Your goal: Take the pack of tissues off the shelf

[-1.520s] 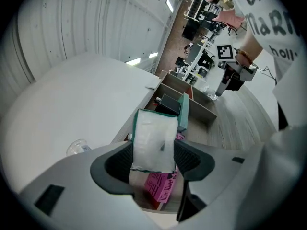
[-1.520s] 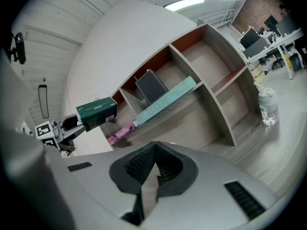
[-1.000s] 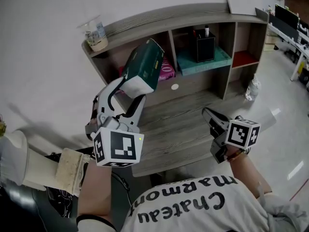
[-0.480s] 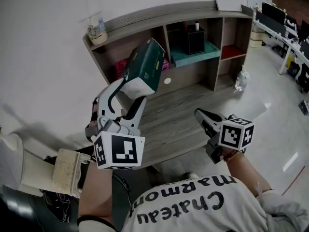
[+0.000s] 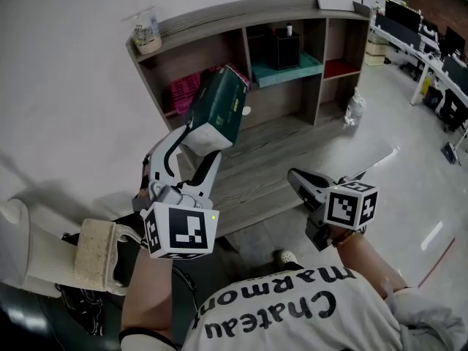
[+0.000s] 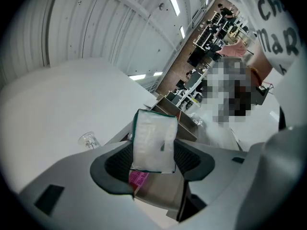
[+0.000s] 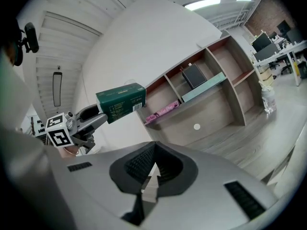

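The pack of tissues [image 5: 218, 107], dark green with a white near end, is off the shelf. It hangs in the air in front of the shelf unit [image 5: 219, 14], tilted so that its far end points toward one o'clock in the head view. The left gripper [image 5: 201, 141] has it: in the left gripper view the ribbed pads [image 6: 117, 164] stand wide and press on either side of the white end.

At ten o'clock from the pack a pink packet [image 5: 184, 93] lies in the shelf's left compartment. At two o'clock is the middle compartment, where a black box [image 5: 285, 50] stands on a teal slab [image 5: 289, 70]. Further round, toward three o'clock, the right compartment shows a red floor [image 5: 338, 68]. A clear cup [image 5: 146, 35] sits on the shelf's top board at eleven o'clock from the pack.

Below the pack runs the wooden desk top [image 5: 270, 170]. The right gripper [image 5: 296, 179] hovers at four o'clock from the pack, well apart from it and near the desk's front edge — its fingers [image 7: 139, 164] are pressed together with nothing between them. A clear bottle [image 5: 355, 108] stands by the shelf's right end.
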`<state>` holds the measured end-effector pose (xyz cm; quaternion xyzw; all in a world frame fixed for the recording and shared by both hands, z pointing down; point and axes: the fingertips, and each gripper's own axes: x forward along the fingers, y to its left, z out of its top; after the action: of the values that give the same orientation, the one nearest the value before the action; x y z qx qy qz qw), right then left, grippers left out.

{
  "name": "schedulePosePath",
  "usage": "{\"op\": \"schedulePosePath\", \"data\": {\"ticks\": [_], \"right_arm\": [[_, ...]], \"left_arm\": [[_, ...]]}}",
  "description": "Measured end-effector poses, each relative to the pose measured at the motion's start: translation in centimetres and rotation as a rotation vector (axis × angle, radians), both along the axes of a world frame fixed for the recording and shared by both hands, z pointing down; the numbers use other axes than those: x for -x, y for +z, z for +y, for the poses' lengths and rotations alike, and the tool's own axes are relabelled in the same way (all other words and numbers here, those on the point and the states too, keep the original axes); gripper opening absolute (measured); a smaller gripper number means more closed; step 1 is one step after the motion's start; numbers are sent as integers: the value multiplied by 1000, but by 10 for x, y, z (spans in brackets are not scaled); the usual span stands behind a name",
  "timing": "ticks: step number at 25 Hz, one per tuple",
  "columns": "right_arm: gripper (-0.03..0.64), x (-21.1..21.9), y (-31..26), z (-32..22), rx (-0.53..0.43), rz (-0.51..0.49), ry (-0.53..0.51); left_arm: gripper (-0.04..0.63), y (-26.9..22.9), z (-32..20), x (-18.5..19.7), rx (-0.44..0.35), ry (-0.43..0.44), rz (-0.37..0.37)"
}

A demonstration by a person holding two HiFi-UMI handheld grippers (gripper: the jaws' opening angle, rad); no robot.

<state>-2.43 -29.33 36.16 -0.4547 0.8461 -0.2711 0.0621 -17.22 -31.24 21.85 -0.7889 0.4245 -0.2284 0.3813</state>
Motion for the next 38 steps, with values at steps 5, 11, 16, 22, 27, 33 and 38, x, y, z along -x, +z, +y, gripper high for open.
{"op": "schedulePosePath", "data": {"ticks": [5,11,16,22,27,33,38], "right_arm": [[8,7,5,18,11,5,13],[8,19,6,27,9,8,16],[8,30,8,30,6,11,11],[8,44,10,32,8,19,-5],[8,48,11,33,6,31,4],[8,47,5,27,-20,43,10],[8,46,1,24,-24,52,-9]], "left_arm": [[273,7,16,6,12,13,18],[273,25,27,13,57,20,59],[272,34,37,18,70,27,82],[272,47,41,22,89,21,67],[272,60,42,19,109,19,54],[272,74,45,14,142,7,73],[270,88,43,11,179,-15,50]]}}
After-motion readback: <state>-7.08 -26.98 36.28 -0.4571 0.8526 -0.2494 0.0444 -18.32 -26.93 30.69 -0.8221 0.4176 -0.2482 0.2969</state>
